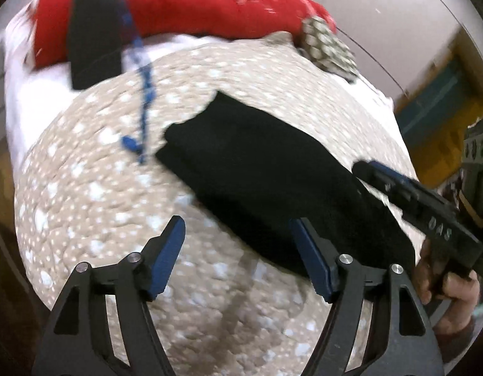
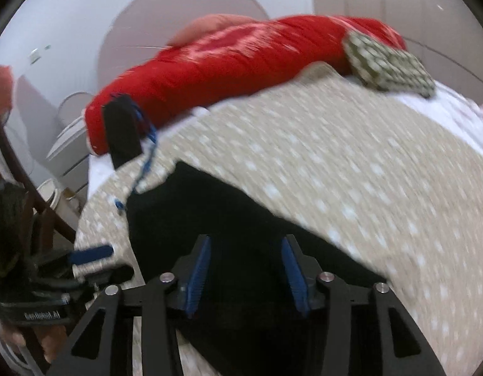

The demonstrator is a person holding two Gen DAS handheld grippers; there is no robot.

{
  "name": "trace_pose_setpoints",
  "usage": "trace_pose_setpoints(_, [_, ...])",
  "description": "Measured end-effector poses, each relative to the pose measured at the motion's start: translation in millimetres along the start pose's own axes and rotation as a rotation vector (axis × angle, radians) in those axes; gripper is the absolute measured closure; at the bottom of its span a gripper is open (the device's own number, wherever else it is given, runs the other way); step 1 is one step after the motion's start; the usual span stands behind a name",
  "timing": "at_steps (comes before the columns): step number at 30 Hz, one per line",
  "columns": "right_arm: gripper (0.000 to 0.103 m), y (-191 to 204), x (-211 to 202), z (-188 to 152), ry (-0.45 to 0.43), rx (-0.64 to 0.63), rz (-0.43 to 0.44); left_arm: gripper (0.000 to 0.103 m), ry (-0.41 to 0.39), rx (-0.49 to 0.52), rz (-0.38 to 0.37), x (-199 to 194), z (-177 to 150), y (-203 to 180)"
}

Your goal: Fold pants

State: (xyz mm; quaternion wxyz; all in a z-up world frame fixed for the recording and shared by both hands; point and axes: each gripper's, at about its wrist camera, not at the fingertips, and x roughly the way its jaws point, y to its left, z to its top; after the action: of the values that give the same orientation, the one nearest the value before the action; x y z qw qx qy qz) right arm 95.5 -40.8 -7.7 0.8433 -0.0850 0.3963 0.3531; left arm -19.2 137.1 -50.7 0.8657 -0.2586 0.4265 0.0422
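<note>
Left gripper [image 1: 236, 258] is seen with jaws apart over the bedspread [image 1: 94, 163], nothing between them; right gripper [image 2: 244, 271] likewise parted above the black pants [image 1: 260, 169], unclamped. The pants lie folded flat on the bed, seemingly just set down. No containers are noted; a red pillow [image 2: 228, 62] lies beyond.

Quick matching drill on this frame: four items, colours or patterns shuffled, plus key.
Items:
1. pants
2. pillow
3. bedspread
4. cord

Colours:
A. blue
B. beige with white dots
C. black
D. red

Pairs: 1-C, 2-D, 3-B, 4-A
</note>
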Motion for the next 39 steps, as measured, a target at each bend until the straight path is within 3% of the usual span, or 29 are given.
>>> trace_pose_setpoints(7, [0.054,24.6,69.6,48.1,0.059,-0.096,0.054,0.028,0.006,-0.092,-0.020,19.0,10.3,17.2])
trace_pose_setpoints(10, [0.054,26.9,97.1,56.2,0.124,-0.120,0.072,0.016,-0.004,-0.101,-0.056,26.1,15.1,16.1])
trace_pose_setpoints(13, [0.054,25.7,127.6,56.1,0.190,-0.123,0.088,0.016,-0.025,-0.108,-0.059,30.9,17.8,14.3])
trace_pose_setpoints(15, [0.057,23.2,130.9,54.5,0.168,-0.097,0.120,0.016,-0.047,-0.111,-0.084,32.4,18.2,15.0])
trace_pose_setpoints(16, [0.063,20.3,129.7,52.1,0.144,-0.067,0.146,0.026,-0.055,-0.110,-0.092,32.4,18.7,15.2])
trace_pose_setpoints(17, [0.075,18.9,128.4,50.4,0.142,-0.046,0.174,0.038,-0.054,-0.103,-0.092,32.7,19.9,14.1])
trace_pose_setpoints(18, [0.084,18.4,126.2,49.2,0.137,-0.032,0.189,0.059,-0.044,-0.093,-0.087,33.6,21.3,12.3])
trace_pose_setpoints(21, [0.091,13.9,99.1,49.0,0.076,-0.010,0.209,0.079,-0.065,-0.041,-0.083,20.5,24.4,2.6])
trace_pose_setpoints(25, [0.092,3.0,35.1,50.7,-0.072,0.020,0.241,0.080,-0.181,0.094,-0.146,-23.9,20.3,-35.9])
trace_pose_setpoints(29, [0.092,-34.9,-54.8,28.9,-0.245,0.108,0.236,0.080,-0.242,0.328,-0.238,-53.4,-5.1,-104.1])
trace_pose_setpoints(32, [0.092,-74.8,-105.4,-12.7,-0.304,0.203,0.164,0.080,-0.191,0.469,-0.312,-43.3,-32.6,-150.5])
trace_pose_setpoints(35, [0.093,-119.0,-132.5,-67.0,-0.293,0.366,0.043,0.080,-0.022,0.549,-0.368,-0.5,-61.5,-187.8])
trace_pose_setpoints(37, [0.093,-145.2,-143.6,-100.9,-0.286,0.492,-0.041,0.080,0.070,0.599,-0.345,24.6,-77.7,-203.1])
trace_pose_setpoints(39, [0.087,-165.1,-153.2,-132.9,-0.286,0.613,-0.083,0.080,0.095,0.654,-0.295,36.1,-90.3,-211.3])
